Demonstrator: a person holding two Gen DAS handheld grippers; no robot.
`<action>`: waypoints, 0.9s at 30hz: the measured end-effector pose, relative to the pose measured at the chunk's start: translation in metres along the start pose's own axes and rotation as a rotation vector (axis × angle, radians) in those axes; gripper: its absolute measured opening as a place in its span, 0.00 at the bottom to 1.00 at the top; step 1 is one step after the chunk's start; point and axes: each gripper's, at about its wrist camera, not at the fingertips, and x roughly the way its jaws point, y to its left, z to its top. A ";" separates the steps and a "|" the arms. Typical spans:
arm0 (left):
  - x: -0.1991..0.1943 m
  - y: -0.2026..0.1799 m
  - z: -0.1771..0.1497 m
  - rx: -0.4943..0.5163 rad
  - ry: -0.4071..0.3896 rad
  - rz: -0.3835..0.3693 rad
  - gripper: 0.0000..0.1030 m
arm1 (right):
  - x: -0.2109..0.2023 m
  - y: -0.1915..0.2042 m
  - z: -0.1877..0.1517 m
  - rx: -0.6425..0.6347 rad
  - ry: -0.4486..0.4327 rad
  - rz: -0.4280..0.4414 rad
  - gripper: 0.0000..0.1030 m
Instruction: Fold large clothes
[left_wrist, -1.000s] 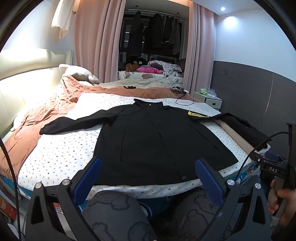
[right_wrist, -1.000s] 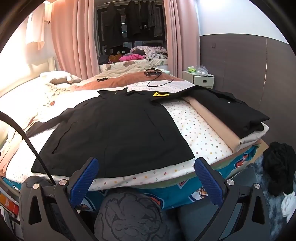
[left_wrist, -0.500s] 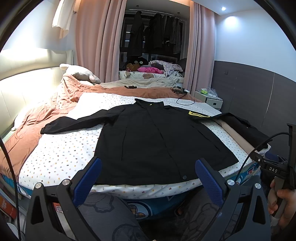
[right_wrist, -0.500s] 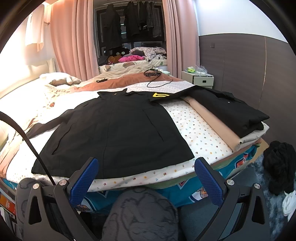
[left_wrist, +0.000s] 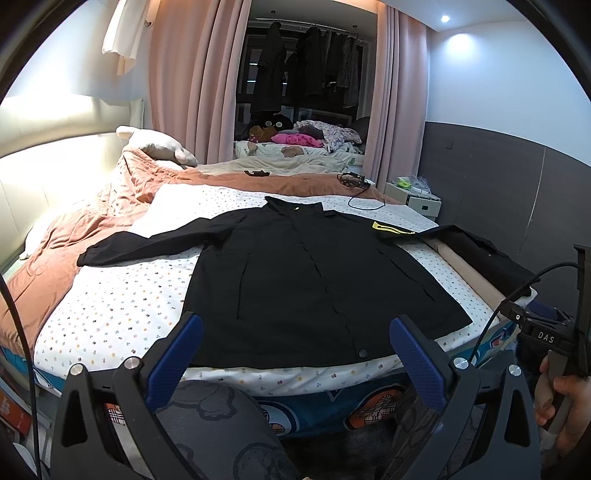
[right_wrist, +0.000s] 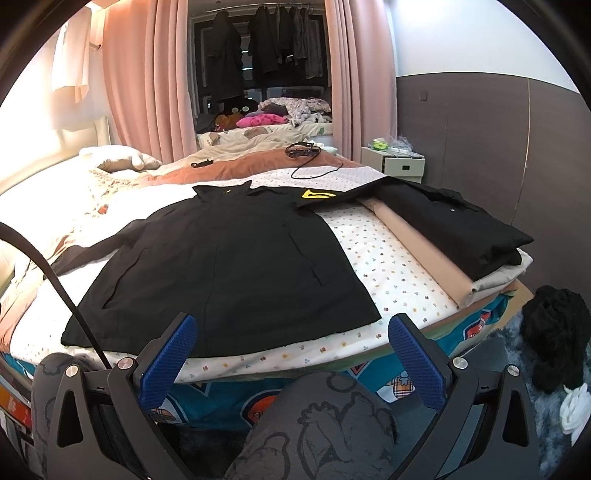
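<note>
The black jacket lies flat and face up on the spotted sheet, collar toward the far side of the bed, hem along the near edge. Both sleeves are spread outward: the one on the left side rests on the sheet and reaches toward the rust-coloured quilt, while the other, bearing a yellow patch, extends to the right, toward or onto a stack of folded clothes at the bed's right edge — whether it actually touches the stack cannot be told. This spread layout is judged to be the starting condition for a fold: seams exposed, hem within reach, no fold yet made.

The left gripper hangs in front of the hem, short of the bed edge, its blue pads wide apart and holding nothing. The right gripper is in the same condition — jaws parted, empty, clear of the fabric. Both point at the hem, presumably so that either lower corner or a sleeve can be taken first.

The person's knee shows below the grippers, and a hand grips the handle of the right tool at the edge of the left view. A dark heap lies on the floor to the right of the bed, well apart from the jacket.
</note>
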 end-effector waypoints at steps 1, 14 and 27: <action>0.000 -0.001 0.000 0.002 0.000 0.001 1.00 | 0.000 0.000 0.000 0.001 -0.001 -0.001 1.00; 0.000 0.000 -0.001 -0.014 0.004 0.010 1.00 | 0.003 0.001 0.000 0.001 0.005 0.003 1.00; 0.000 0.012 -0.001 -0.056 0.005 -0.005 1.00 | 0.007 0.012 0.005 -0.005 0.006 -0.065 1.00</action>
